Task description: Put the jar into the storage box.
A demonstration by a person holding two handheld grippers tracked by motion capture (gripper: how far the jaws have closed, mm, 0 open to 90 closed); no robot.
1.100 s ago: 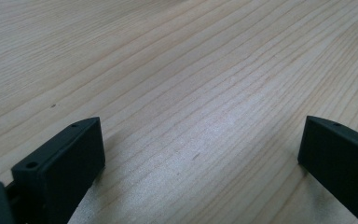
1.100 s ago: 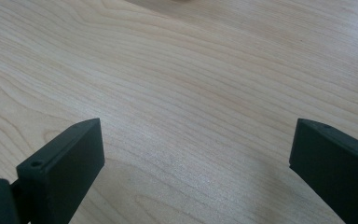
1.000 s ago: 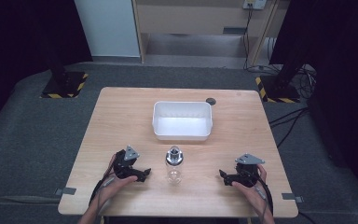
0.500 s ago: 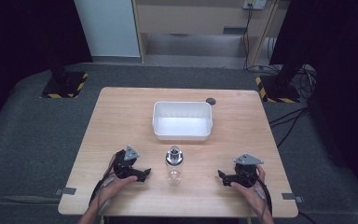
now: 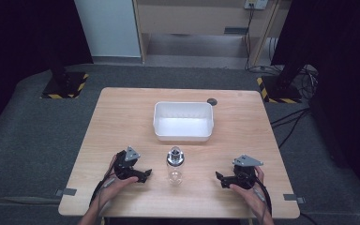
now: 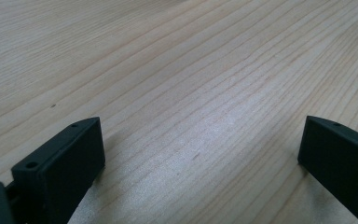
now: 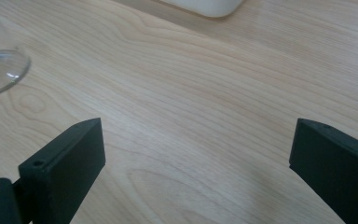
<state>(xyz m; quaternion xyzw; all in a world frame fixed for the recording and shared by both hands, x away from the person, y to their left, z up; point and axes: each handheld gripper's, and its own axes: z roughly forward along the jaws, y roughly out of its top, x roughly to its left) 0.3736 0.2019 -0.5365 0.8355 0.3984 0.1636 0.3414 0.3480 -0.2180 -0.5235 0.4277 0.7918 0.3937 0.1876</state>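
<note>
A clear bottle [image 5: 175,165] with a silvery cap is standing upright on the wooden table [image 5: 122,112], about midway between the two tongs and a little forward of the line joining them. The left gripper [image 5: 145,174] is sitting just beside the bottle, its jaws pointing at the base; the right gripper [image 5: 219,178] is resting farther off on the other side, also pointing inward. Both tongs are standing wide apart and holding nothing: each gripper view is showing bare wood between the black jaws, with a sliver of the bottle's glass base [image 7: 0,71] showing at the edge.

Judging from this, the work is sitting at its opening step, the approach, with no grasp made yet. The next move is probably calling for one gripper to slide in until the bottle body is lying between its jaws, then close gently, since an upright, narrow bottle could tip if nudged off centre.

Beyond the bottle, ahead of both tongs, a white tub [image 5: 183,120] is lying open with clear wood between it and the bottle. A small dark disc [image 5: 211,101] is sitting past the tub's far right corner. The near table edge is running close behind both hands, so room for moving is lying forward and inward.
</note>
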